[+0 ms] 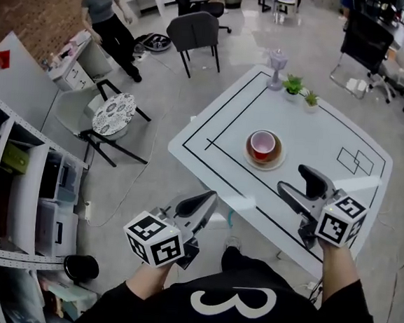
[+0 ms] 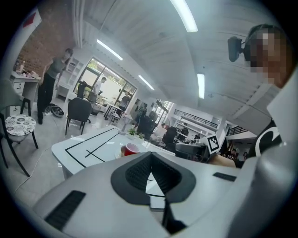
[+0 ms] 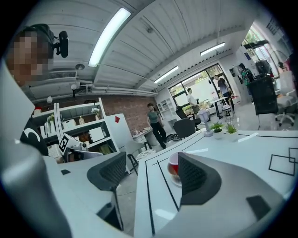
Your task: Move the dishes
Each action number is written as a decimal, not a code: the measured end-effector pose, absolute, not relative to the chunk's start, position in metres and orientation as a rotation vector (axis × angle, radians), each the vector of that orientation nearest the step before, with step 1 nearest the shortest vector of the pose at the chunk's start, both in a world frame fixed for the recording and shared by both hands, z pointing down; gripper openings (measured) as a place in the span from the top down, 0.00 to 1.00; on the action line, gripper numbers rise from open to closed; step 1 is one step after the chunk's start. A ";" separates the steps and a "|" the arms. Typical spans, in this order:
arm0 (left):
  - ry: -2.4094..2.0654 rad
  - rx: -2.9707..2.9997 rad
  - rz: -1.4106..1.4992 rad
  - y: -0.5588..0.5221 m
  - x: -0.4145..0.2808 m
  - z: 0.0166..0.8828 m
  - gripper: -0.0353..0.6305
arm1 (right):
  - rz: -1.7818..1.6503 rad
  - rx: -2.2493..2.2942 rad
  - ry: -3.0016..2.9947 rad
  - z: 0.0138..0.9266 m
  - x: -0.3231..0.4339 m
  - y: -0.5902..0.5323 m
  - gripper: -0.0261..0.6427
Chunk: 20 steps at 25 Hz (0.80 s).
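A red cup (image 1: 262, 143) stands on a brown plate (image 1: 250, 153) stacked on a white saucer, inside the black outline on the white table (image 1: 331, 133). My left gripper (image 1: 209, 199) hangs off the table's near left edge, its jaws shut with nothing in them. In the left gripper view the shut gripper (image 2: 150, 155) points at the cup (image 2: 131, 148), which is still some way off. My right gripper (image 1: 297, 183) is over the table's near edge, open and empty, short of the dishes. In the right gripper view the right finger of the gripper (image 3: 151, 169) half hides the cup (image 3: 173, 163).
Two small potted plants (image 1: 293, 84) and a glass vase (image 1: 277, 60) stand at the table's far corner. A black rectangle (image 1: 355, 161) is marked at the right. Left of the table are a patterned-seat chair (image 1: 113, 113), shelves (image 1: 18, 176) and a standing person (image 1: 106, 15).
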<state>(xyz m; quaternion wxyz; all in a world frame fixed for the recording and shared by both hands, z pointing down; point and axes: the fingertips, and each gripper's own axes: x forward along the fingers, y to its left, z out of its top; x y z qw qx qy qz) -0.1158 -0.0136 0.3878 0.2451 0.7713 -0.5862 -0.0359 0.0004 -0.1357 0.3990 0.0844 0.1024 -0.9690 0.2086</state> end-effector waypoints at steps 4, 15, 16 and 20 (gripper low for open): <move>-1.586 2.117 -0.063 -0.052 -0.140 0.391 0.95 | 0.699 0.341 -2.859 0.416 -0.026 -0.180 0.47; -1.589 2.131 -0.041 -0.102 -0.196 0.391 0.95 | 0.814 0.418 -2.659 0.474 -0.073 -0.233 0.53; -1.596 2.127 -0.040 -0.105 -0.202 0.393 0.95 | 0.817 0.427 -2.642 0.479 -0.076 -0.236 0.54; -1.584 2.109 -0.059 -0.118 -0.221 0.400 0.95 | 0.848 0.457 -2.593 0.495 -0.082 -0.246 0.56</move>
